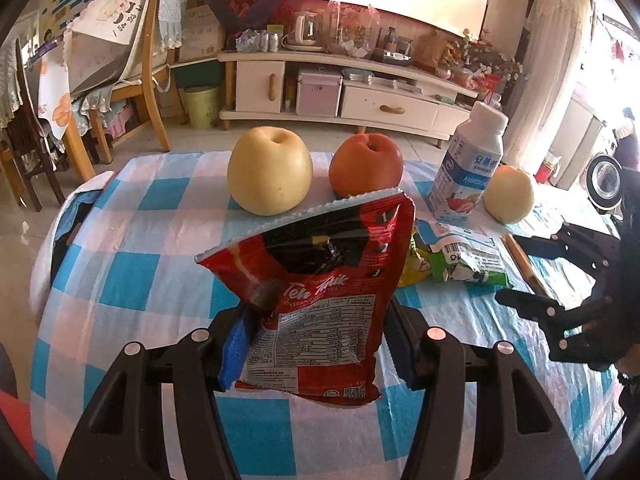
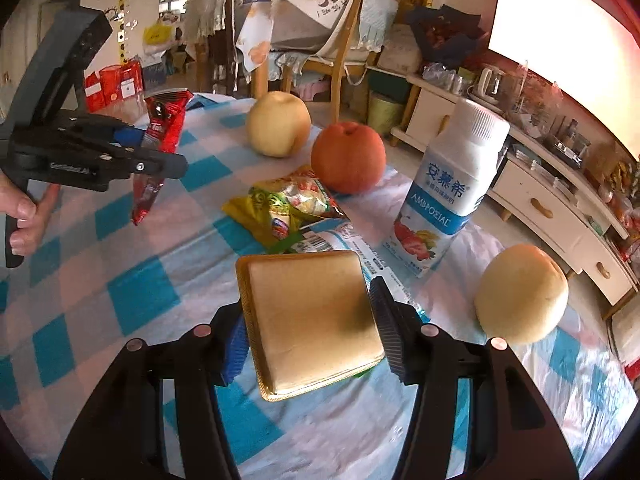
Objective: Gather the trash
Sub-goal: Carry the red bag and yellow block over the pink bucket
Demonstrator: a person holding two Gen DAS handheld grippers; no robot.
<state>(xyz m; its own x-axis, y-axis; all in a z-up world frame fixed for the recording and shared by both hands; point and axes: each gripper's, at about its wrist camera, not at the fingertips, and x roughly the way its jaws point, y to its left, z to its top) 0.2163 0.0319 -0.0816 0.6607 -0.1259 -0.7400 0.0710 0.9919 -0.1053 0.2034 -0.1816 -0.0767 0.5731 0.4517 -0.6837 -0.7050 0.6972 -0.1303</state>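
Note:
My left gripper (image 1: 316, 344) is shut on a red Teh Tarik tea packet (image 1: 320, 280) and holds it upright above the checked tablecloth; it also shows in the right wrist view (image 2: 158, 152). My right gripper (image 2: 308, 332) is shut on a tan square tray (image 2: 312, 320), held just above the table. On the cloth lie a yellow-green snack wrapper (image 2: 288, 204) and a blue-white wrapper (image 2: 340, 240), both ahead of the tray. In the left wrist view these wrappers (image 1: 460, 256) lie right of the red packet.
Two yellow pears (image 1: 270, 170) (image 1: 509, 194), a red apple (image 1: 366, 164) and a white yogurt bottle (image 1: 468, 164) stand on the blue-and-white checked table (image 1: 132, 272). Chairs, a green bin (image 1: 202, 104) and a TV cabinet stand beyond the table's far edge.

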